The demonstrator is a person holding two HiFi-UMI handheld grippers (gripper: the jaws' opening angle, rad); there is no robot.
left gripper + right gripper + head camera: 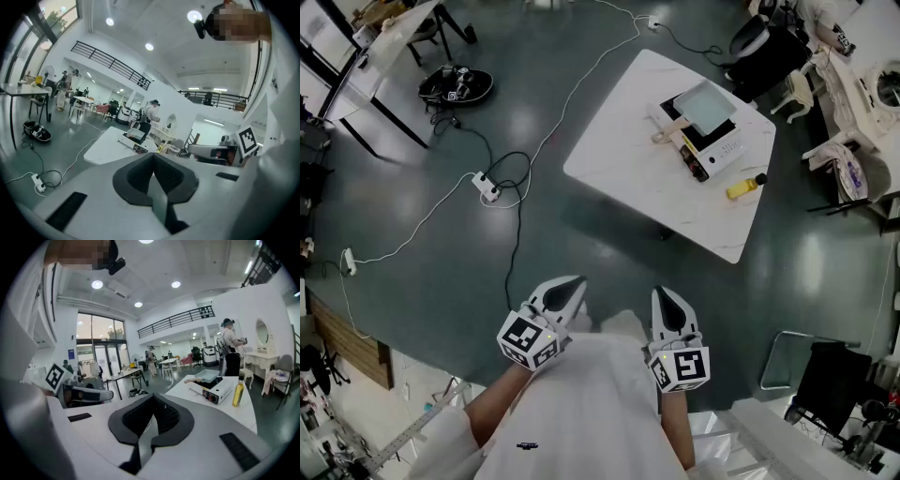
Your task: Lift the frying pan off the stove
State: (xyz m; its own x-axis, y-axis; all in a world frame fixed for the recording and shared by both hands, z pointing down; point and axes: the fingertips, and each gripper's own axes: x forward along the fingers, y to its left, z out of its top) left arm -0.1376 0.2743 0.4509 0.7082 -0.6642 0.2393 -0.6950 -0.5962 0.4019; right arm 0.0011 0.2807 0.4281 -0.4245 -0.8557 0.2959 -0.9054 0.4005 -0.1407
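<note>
A square grey frying pan [705, 108] with a wooden handle sits on a white portable stove [717, 150] on the white table [637, 173], far ahead and to the right. My left gripper [570, 289] and right gripper [667, 302] hang close to my body, both shut and holding nothing, well short of the table. In the right gripper view the pan [220, 372] rests on the stove [216, 389] beyond the shut jaws [153, 401]. The left gripper view has the stove [133, 143] small and distant past its shut jaws [153, 161].
A yellow oil bottle [744, 187] lies near the stove on the table. A power strip [487, 187] and cables cross the dark floor on the left. A black bundle [456, 84] sits by a far table. White chairs [853, 141] crowd the right side. A person [229, 352] stands beyond the table.
</note>
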